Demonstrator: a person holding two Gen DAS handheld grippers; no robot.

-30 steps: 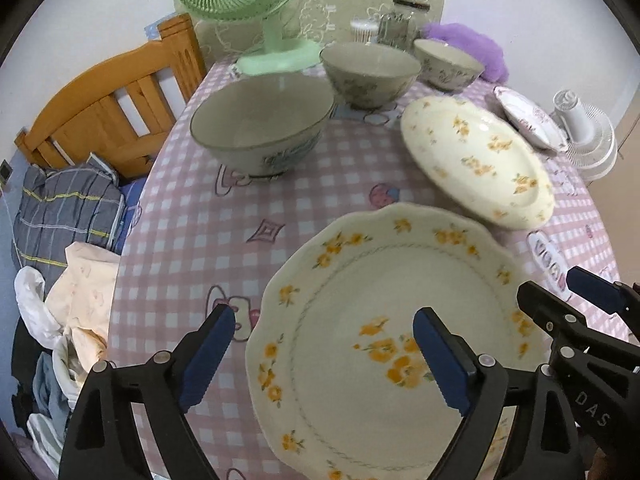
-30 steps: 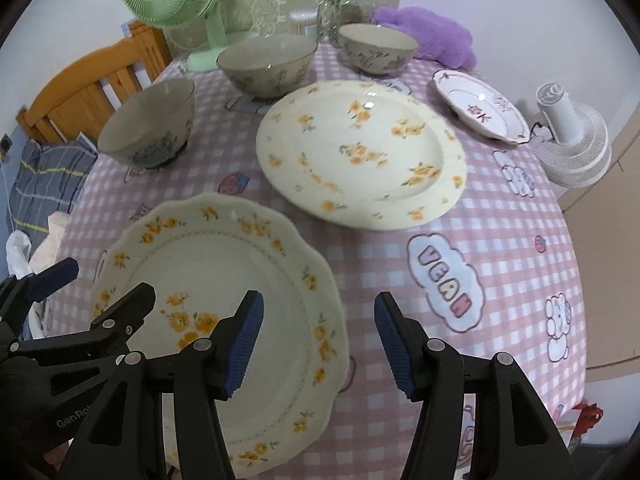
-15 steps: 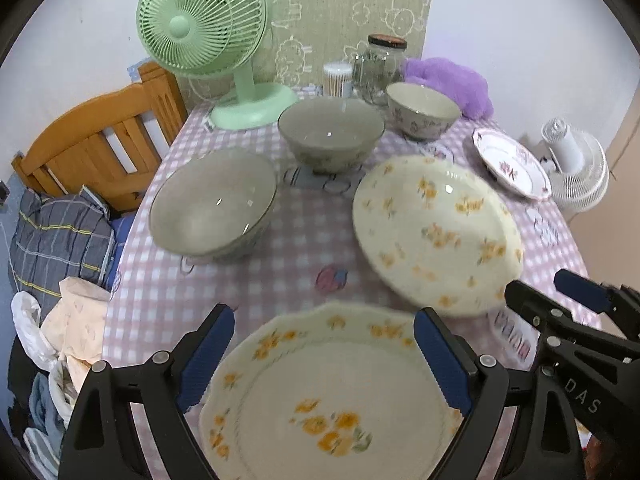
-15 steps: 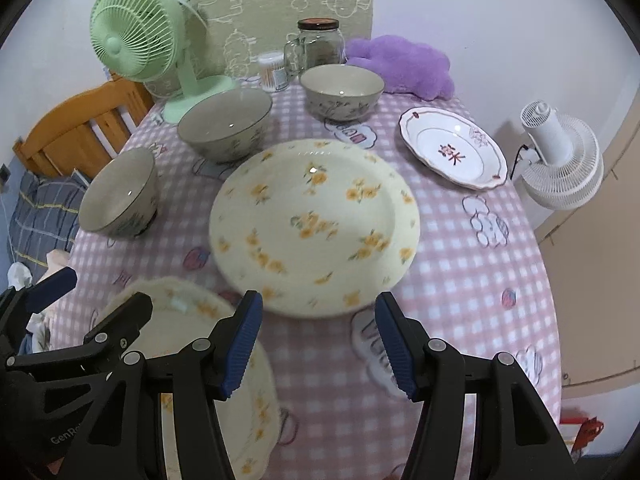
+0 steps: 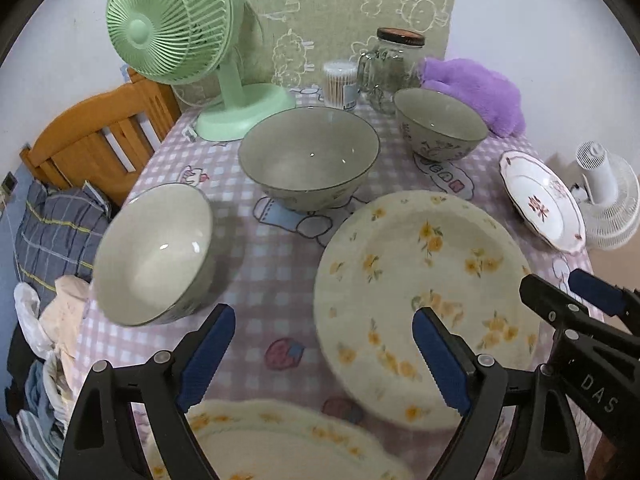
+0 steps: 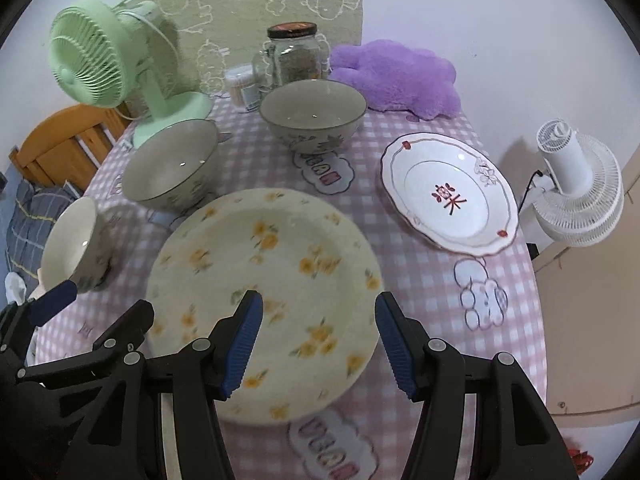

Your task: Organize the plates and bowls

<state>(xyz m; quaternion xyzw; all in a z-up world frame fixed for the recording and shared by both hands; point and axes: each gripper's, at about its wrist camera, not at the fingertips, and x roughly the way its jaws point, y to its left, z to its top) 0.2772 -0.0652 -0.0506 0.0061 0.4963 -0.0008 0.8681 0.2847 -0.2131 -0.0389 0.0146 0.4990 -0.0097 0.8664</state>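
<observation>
**Two empty hand-held grippers over a crowded table**

Our left hand-held gripper (image 5: pixel 324 356) and right hand-held gripper (image 6: pixel 318 346) are both spread wide, pinching nothing. The big round cream plate with yellow flowers (image 6: pixel 264 296) lies just under us. If we bump its edge, it could slide into the near grey bowl (image 5: pixel 154 254) on the left.

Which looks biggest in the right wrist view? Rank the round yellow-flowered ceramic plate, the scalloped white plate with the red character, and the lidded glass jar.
1. Round yellow-flowered ceramic plate, largest, though it is also nearest the camera.
2. Scalloped white plate with the red character.
3. Lidded glass jar, smallest, but farthest back, so its true size is unsure.
</observation>
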